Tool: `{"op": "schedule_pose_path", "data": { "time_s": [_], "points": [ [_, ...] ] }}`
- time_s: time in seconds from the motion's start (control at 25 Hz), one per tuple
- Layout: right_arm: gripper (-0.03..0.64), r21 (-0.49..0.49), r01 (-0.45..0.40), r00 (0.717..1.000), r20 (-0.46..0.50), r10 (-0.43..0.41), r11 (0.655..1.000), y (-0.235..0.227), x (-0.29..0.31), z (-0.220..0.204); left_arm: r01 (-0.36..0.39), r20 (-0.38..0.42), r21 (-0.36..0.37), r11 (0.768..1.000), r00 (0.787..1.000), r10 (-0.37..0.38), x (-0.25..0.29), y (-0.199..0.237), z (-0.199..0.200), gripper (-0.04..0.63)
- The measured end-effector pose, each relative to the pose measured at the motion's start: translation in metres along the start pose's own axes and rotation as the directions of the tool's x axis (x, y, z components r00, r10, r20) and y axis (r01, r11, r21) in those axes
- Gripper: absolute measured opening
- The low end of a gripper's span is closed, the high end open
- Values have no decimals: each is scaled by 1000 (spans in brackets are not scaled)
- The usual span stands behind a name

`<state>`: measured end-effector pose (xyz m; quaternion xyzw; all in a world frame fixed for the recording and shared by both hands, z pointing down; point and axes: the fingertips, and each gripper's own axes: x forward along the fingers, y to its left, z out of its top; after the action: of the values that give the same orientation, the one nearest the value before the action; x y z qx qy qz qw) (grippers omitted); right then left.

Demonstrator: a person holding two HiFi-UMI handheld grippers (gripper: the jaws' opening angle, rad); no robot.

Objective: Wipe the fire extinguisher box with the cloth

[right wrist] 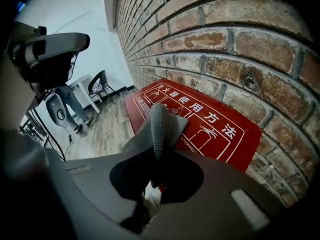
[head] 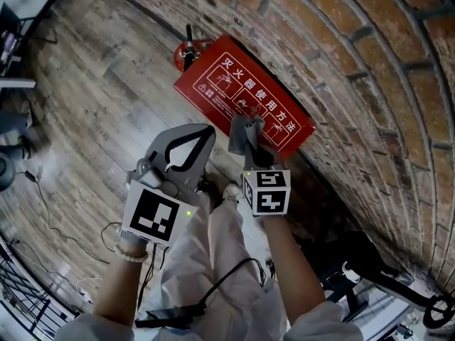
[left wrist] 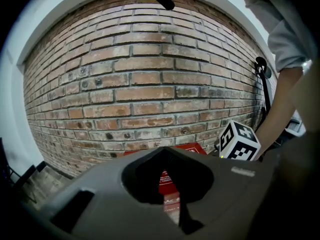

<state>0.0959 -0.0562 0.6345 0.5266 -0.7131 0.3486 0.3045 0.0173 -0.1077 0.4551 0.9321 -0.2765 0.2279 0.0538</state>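
Brick wall: the largest element; it backs the whole scene and fills most of my left gripper view.
Floor: grey-brown wooden planks that run up to the foot of the wall.
Fire extinguisher box: a red box on the floor, pushed against the base of the wall, with its printed lid facing up towards me.
Fire extinguisher: a red cylinder with a black handle, just beyond the far end of the box.
Left claw: jaws together on nothing. I hold it above the floor, beside the near long edge of the box.
Right claw: clamped on the cloth, poised over the near part of the lid.
Cloth: a grey fold standing out past my jaws. I cannot tell whether it touches the lid.
Step in hand: bringing the cloth onto the lid to begin wiping. I judge it best to tilt the right claw so that a broad face of cloth meets the lid, not the jaws. I should wipe in overlapping passes along the long side, with the left claw clear and the extinguisher undisturbed.
Lettering: white characters on the lid read 灭火器使用方法, set above framed pictograms. The finer print is too small to read.
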Motion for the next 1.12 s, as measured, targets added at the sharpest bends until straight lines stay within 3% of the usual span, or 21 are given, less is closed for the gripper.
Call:
{"op": "schedule_pose_path", "data": {
  "time_s": [1.12],
  "points": [
    [20, 79, 128, 990, -68, -123, 989, -55, -51, -63, 44, 3, 10, 999, 999, -44, 4, -24, 1, -2]
  ]
}}
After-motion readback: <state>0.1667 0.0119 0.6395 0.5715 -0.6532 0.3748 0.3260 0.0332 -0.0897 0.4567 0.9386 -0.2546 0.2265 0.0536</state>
